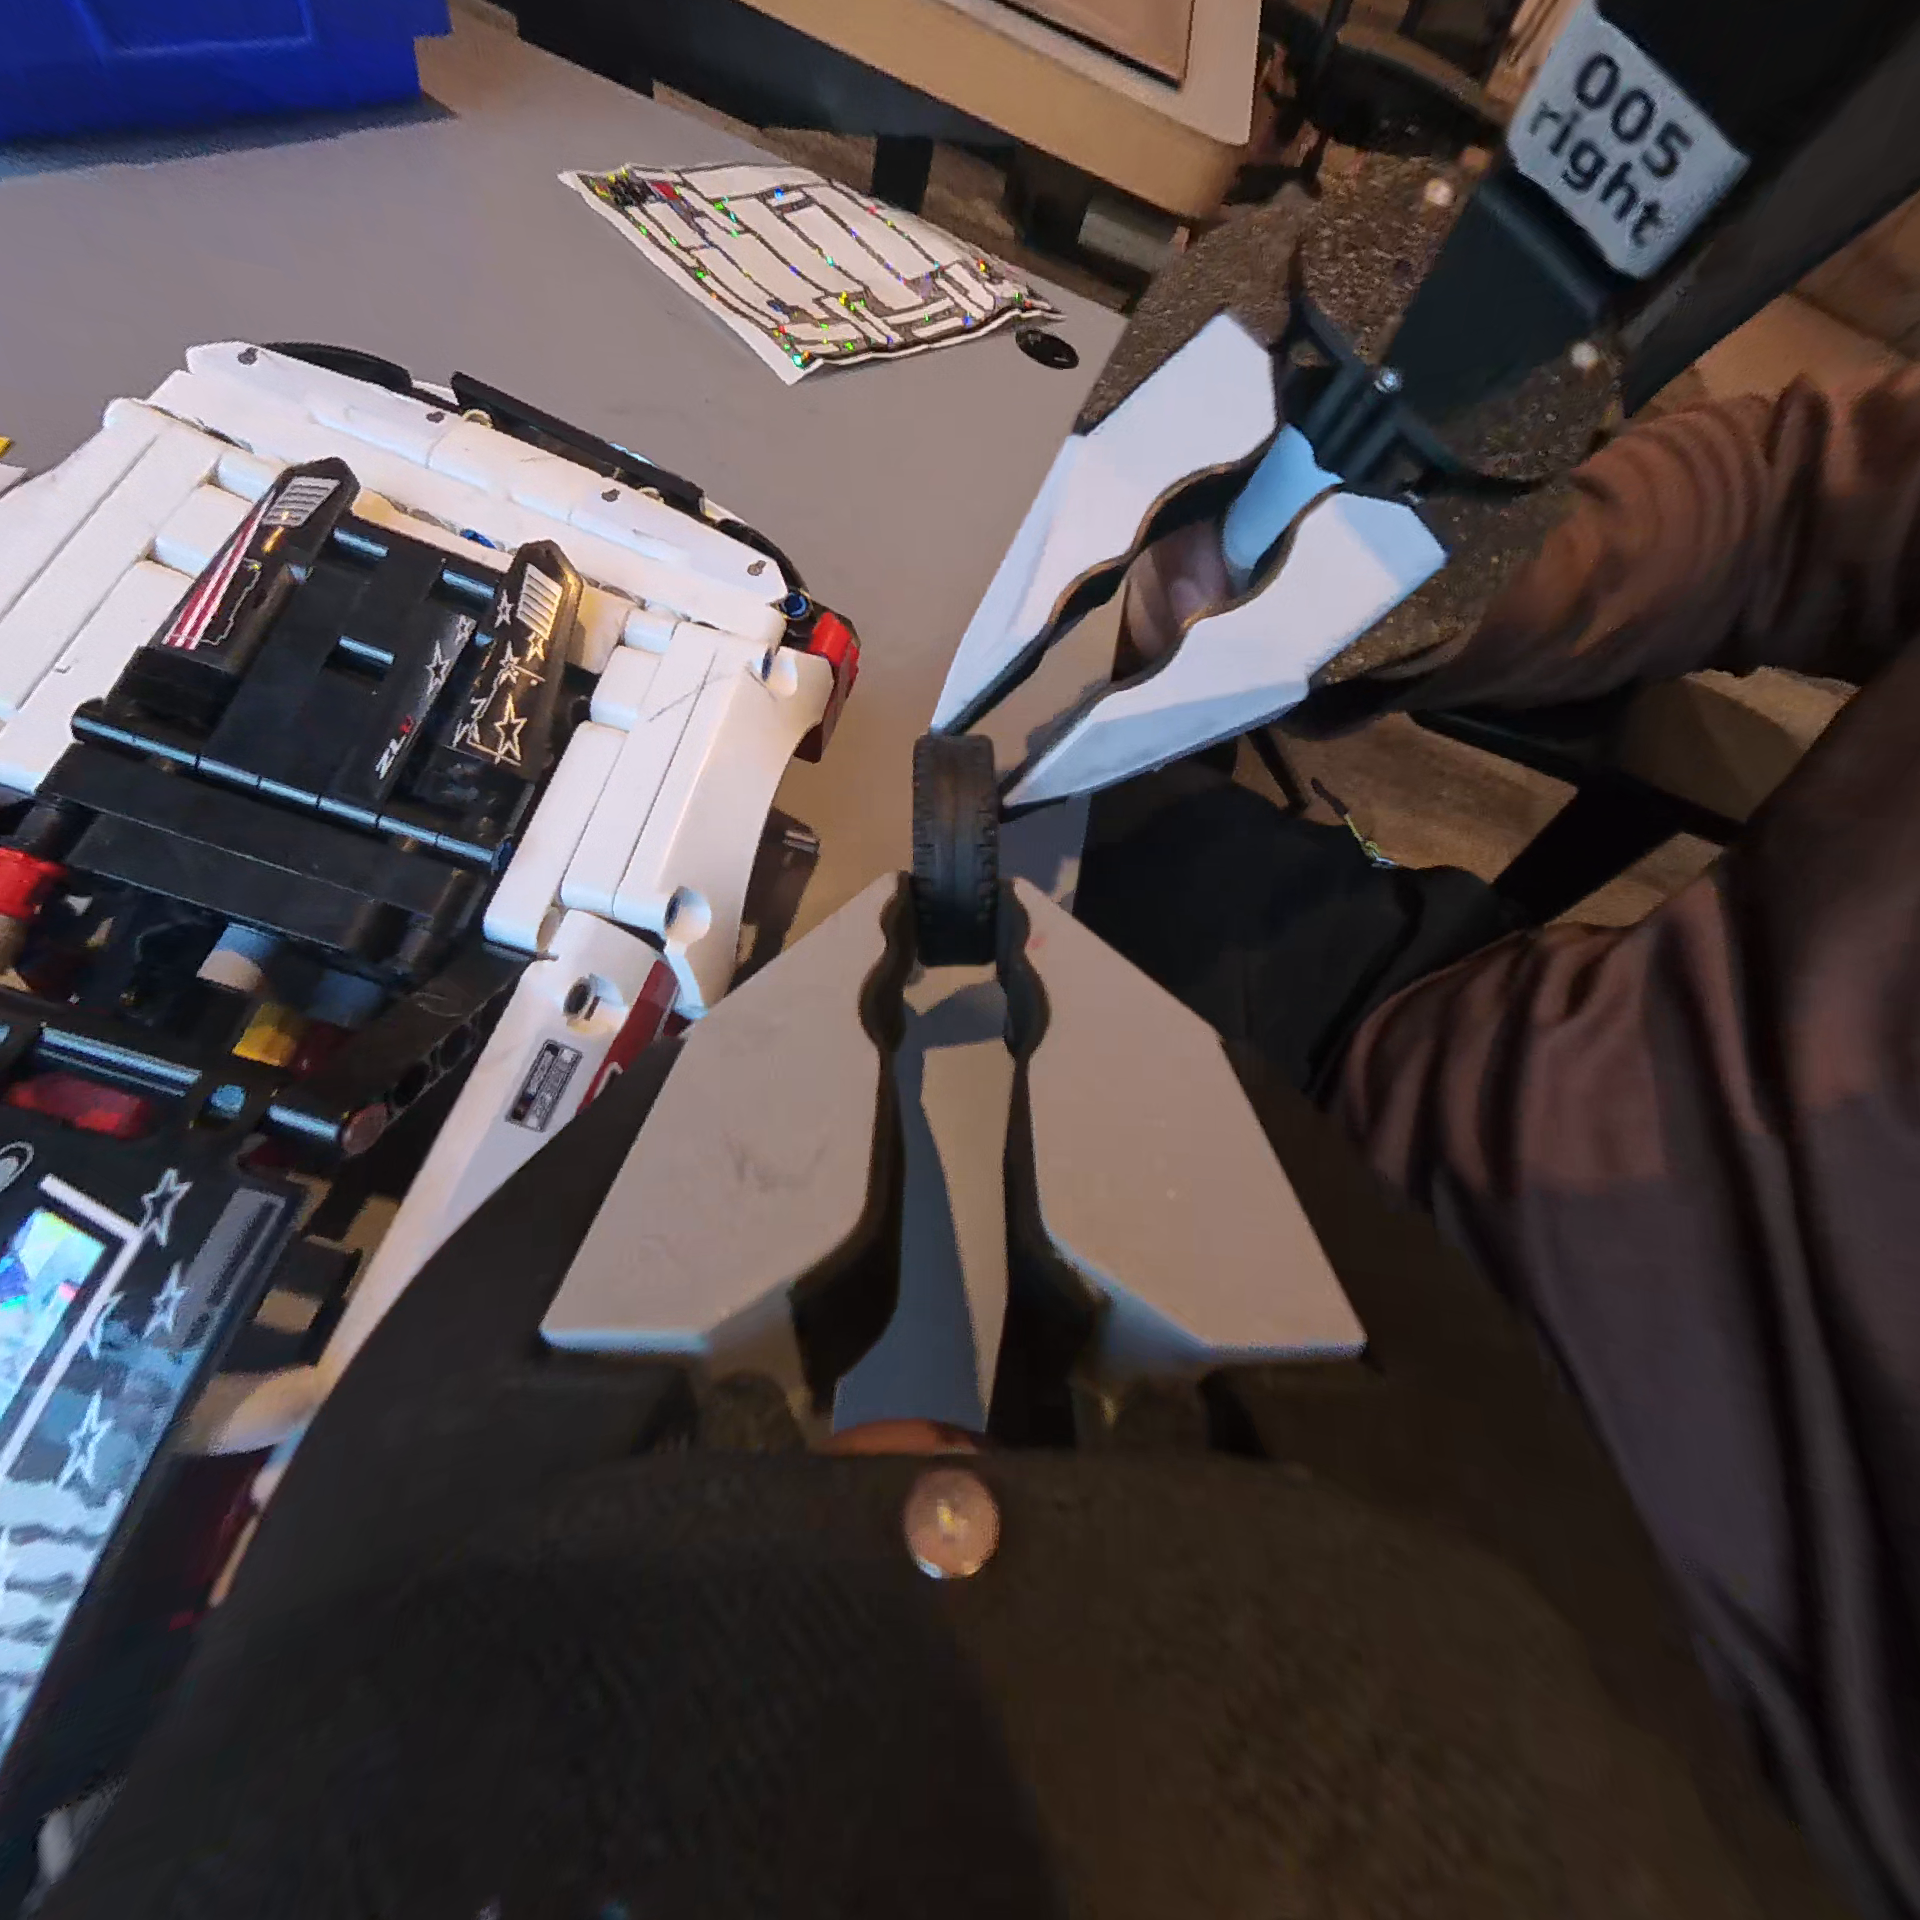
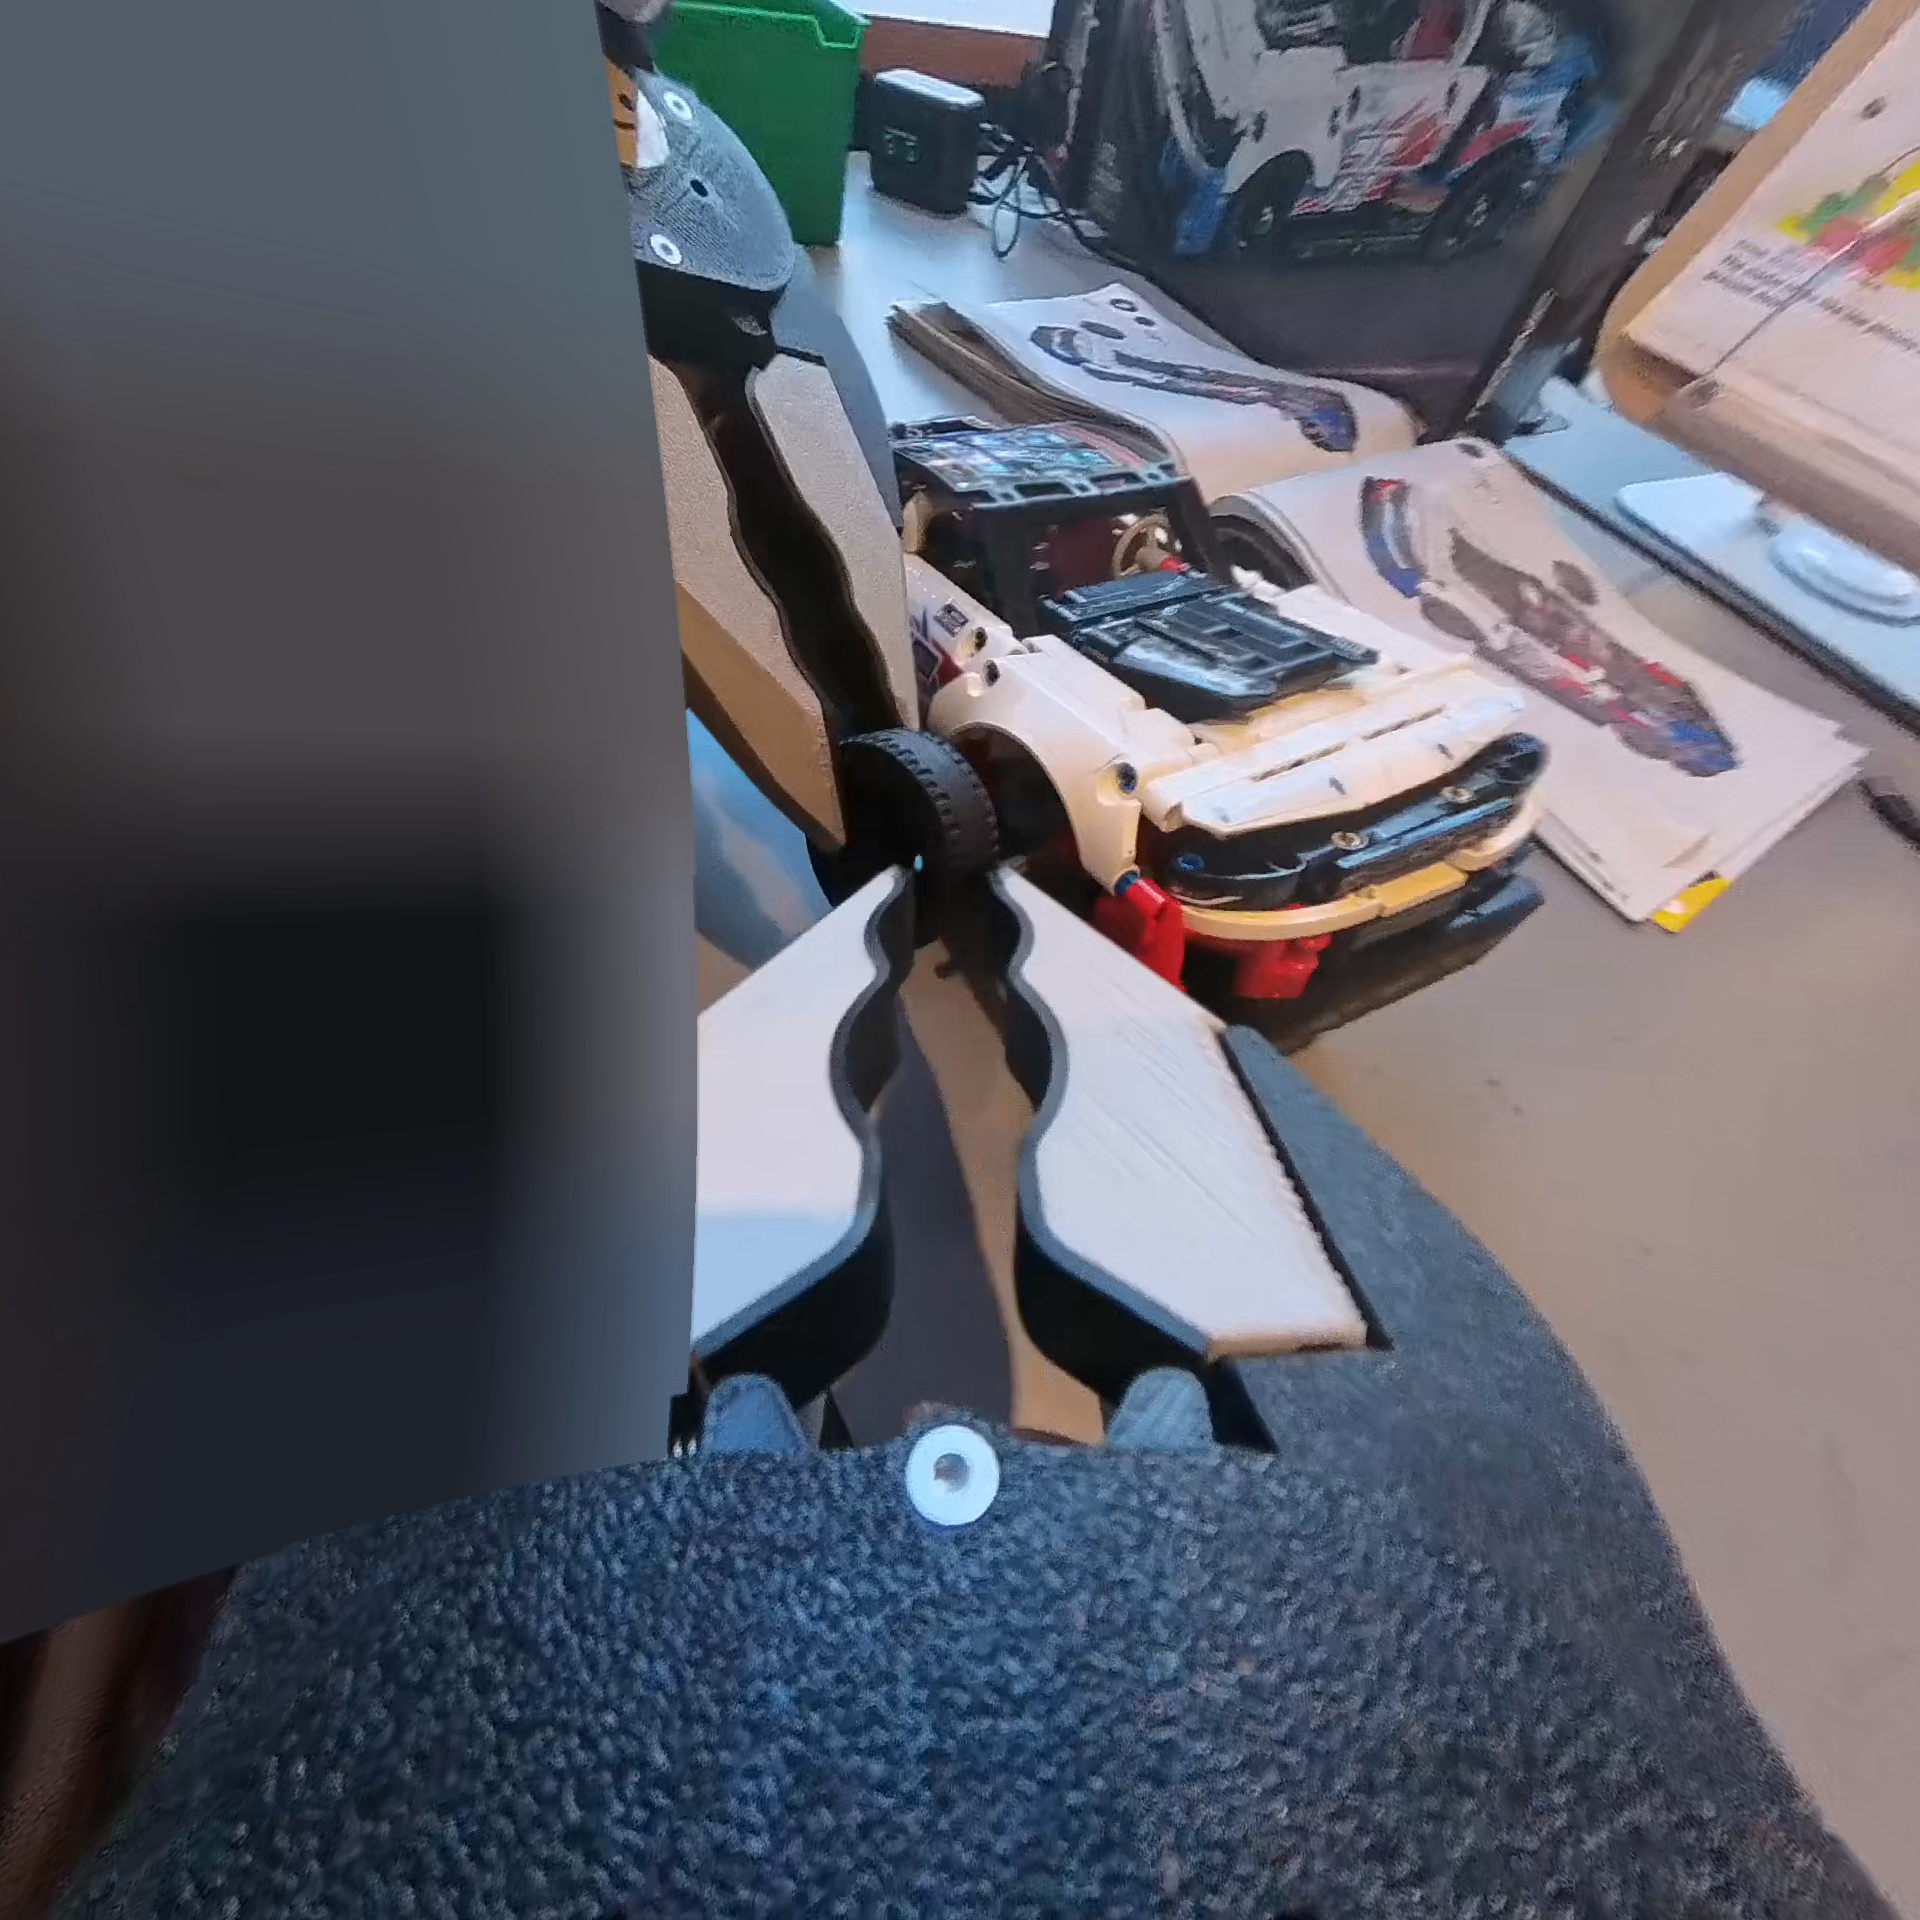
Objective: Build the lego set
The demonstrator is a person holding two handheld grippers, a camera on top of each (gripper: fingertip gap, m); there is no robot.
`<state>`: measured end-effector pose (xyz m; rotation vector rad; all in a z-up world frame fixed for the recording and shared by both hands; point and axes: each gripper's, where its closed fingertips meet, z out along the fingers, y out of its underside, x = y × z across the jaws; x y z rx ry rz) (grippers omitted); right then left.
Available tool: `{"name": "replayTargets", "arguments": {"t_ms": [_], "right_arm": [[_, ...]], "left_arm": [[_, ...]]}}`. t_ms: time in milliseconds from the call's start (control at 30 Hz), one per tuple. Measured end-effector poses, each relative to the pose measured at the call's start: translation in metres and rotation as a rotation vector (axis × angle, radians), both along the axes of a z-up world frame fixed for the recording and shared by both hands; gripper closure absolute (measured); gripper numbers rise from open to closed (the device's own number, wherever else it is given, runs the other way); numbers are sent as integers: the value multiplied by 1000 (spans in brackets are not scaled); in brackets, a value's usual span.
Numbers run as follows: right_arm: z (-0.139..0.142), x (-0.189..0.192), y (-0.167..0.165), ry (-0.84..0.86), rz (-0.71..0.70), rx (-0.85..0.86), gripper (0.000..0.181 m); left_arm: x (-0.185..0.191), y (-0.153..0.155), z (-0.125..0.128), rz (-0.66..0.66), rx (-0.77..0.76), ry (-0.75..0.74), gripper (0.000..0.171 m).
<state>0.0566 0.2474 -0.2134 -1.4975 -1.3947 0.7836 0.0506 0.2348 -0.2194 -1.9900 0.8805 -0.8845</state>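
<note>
A white and black Lego car (image 1: 644,727) lies on the grey table (image 1: 883,468). My left gripper (image 1: 956,894) is shut on a small black wheel (image 1: 954,842) and holds it on edge just off the car's front corner. My right gripper (image 1: 971,767) comes in from the upper right, its jaws a narrow gap apart, its tips pinching the wheel's top rim. In the right wrist view my right gripper (image 2: 948,878) sits right under the wheel (image 2: 930,795), beside the car's (image 2: 1195,748) front wheel arch. The left gripper's fingers (image 2: 821,540) reach down from above.
A sticker sheet (image 1: 810,270) lies at the table's far edge and a blue bin (image 1: 208,52) stands at the far left. Open instruction booklets (image 2: 1558,644), the set's box (image 2: 1351,135) and a green bin (image 2: 769,104) stand behind the car. A person's sleeve (image 1: 1662,1039) fills the right.
</note>
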Motion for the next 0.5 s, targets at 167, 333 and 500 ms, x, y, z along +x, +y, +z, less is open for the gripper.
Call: {"name": "replayTargets", "arguments": {"t_ms": [167, 333, 500], "right_arm": [[6, 4, -3, -6, -64, 126, 176], [3, 6, -1, -7, -133, 86, 176], [8, 8, -2, 67, -161, -8, 174]], "left_arm": [[3, -3, 4, -3, -11, -46, 160], [5, -2, -1, 33, 51, 11, 160], [8, -3, 3, 73, 73, -33, 160]]}}
